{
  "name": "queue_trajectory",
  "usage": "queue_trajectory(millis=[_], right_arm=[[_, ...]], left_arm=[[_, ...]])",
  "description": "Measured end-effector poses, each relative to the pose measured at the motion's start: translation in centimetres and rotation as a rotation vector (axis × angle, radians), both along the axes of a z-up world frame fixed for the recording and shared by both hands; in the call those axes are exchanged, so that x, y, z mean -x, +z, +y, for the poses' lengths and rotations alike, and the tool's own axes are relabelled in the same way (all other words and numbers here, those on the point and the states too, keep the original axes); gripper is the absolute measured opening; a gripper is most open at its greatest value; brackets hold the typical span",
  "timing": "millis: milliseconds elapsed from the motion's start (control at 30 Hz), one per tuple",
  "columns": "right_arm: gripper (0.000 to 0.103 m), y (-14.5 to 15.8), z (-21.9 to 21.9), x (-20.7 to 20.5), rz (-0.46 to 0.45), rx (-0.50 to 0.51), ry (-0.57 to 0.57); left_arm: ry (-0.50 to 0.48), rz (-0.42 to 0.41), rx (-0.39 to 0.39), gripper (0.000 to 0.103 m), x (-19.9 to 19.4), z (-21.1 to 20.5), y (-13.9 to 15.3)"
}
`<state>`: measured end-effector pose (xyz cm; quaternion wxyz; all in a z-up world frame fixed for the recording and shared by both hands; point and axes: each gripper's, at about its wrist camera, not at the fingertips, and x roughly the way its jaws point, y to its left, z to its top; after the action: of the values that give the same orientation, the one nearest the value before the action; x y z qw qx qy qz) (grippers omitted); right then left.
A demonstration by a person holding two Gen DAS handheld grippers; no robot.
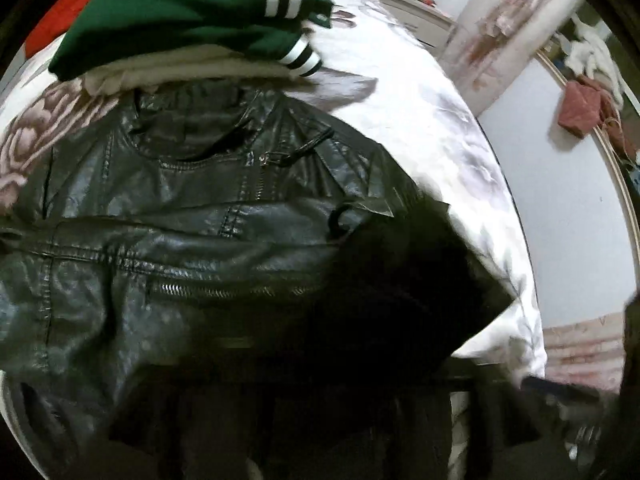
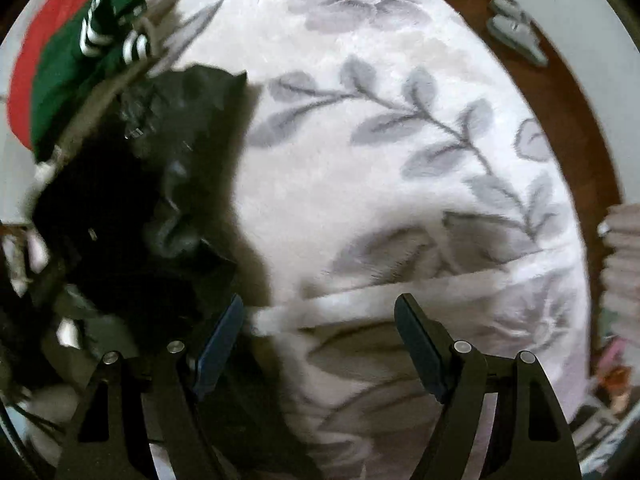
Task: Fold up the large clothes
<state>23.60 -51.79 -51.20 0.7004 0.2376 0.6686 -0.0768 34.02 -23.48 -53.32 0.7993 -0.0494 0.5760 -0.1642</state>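
Note:
A black leather jacket [image 1: 192, 216] with silver zippers lies on a white floral bedspread [image 1: 420, 120], collar toward the far side. It fills the left wrist view and its dark lower part covers the left gripper's fingers, so they are hidden. In the right wrist view the jacket [image 2: 160, 184] lies bunched at the left. My right gripper [image 2: 320, 316] is open and empty above the bedspread [image 2: 380, 160], its left fingertip [image 2: 224, 336] right beside the jacket's edge.
A stack of folded clothes, green with white stripes [image 1: 180, 16] over cream and red, sits behind the jacket's collar; it also shows in the right wrist view [image 2: 80, 56]. The bed's brown edge [image 2: 560, 80] and the floor lie to the right.

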Motion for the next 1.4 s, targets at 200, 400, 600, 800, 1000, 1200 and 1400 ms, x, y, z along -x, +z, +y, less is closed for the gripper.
queue_trajectory(millis=[200, 400, 600, 800, 1000, 1200, 1400], right_arm=[[0.080, 2.0, 0.2, -2.4, -0.089, -0.168, -0.082], [0.080, 1.4, 4.8, -8.0, -0.084, -0.305, -0.022], [0.015, -0.8, 9.9, -10.5, 0.001, -0.093, 0.106], [0.005, 3.6, 10.9, -10.3, -0.166, 0.005, 0.154], [0.006, -3.3, 10.4, -12.3, 0.049, 0.039, 0.185], [0.019, 1.5, 8.1, -11.3, 0.010, -0.013, 0.130], [0.022, 4.2, 10.2, -11.2, -0.080, -0.071, 0.258]], left_arm=[[0.061, -0.005, 0.047, 0.088, 1.2, 7.3, 5.6], [0.339, -0.037, -0.221, 0.088, -1.0, 20.4, 5.1], [0.441, 0.129, -0.383, 0.091, -4.1, 27.8, -4.0], [0.449, 0.127, -0.348, 0.103, -4.1, 28.5, -6.8], [0.454, 0.148, -0.290, 0.103, -3.8, 28.8, -6.1], [0.451, 0.020, -0.363, 0.103, -0.4, 27.8, 0.2], [0.557, 0.007, -0.487, 0.103, -0.4, 30.4, 0.6]])
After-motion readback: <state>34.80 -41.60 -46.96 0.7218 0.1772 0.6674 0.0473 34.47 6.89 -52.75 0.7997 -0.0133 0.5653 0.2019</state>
